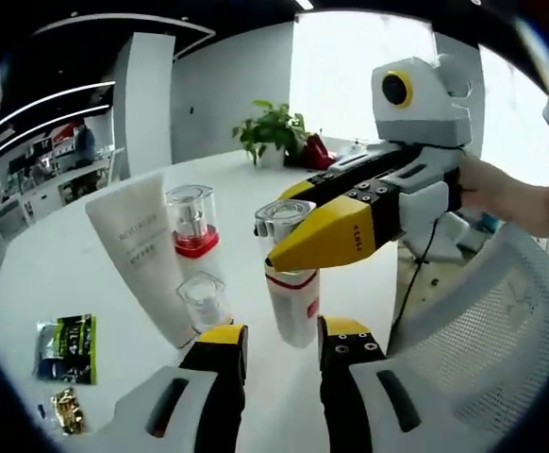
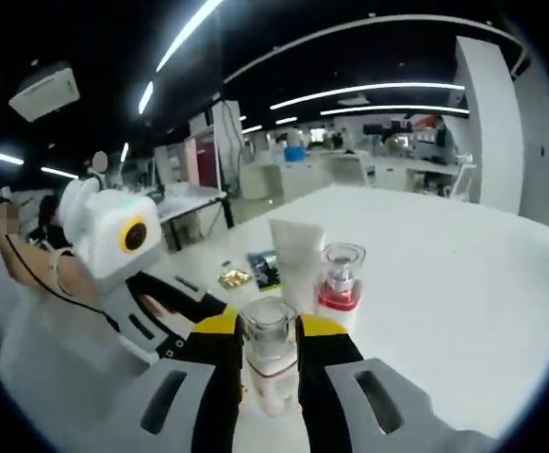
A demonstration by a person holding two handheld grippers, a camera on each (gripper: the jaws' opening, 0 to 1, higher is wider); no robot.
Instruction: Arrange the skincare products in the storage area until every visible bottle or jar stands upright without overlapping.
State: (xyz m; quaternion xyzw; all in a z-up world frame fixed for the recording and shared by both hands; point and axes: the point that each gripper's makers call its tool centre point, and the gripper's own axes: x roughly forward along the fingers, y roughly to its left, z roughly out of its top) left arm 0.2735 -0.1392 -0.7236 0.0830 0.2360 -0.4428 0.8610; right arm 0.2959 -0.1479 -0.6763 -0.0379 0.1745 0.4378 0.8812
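A white bottle (image 1: pixel 291 307) with a red band and a clear cap stands on the white table (image 1: pixel 86 236). My right gripper (image 1: pixel 279 226) reaches in from the right and is shut on that cap; the bottle (image 2: pixel 270 363) sits pinched between its yellow-tipped jaws (image 2: pixel 270 326). My left gripper (image 1: pixel 282 332) is open, its tips either side of the bottle's base without gripping it. Behind stand a white tube (image 1: pixel 142 250), a red-collared bottle (image 1: pixel 191 225) and a small clear-capped jar (image 1: pixel 204 300), all upright. The tube (image 2: pixel 293 255) and red-collared bottle (image 2: pixel 339 278) stand just beyond the held bottle.
A green packet (image 1: pixel 67 349) and a gold wrapper (image 1: pixel 67 411) lie near the table's left edge. A potted plant (image 1: pixel 274 132) stands at the far side. A white mesh chair (image 1: pixel 501 330) is to the right. A person's hand (image 1: pixel 501 193) holds the right gripper.
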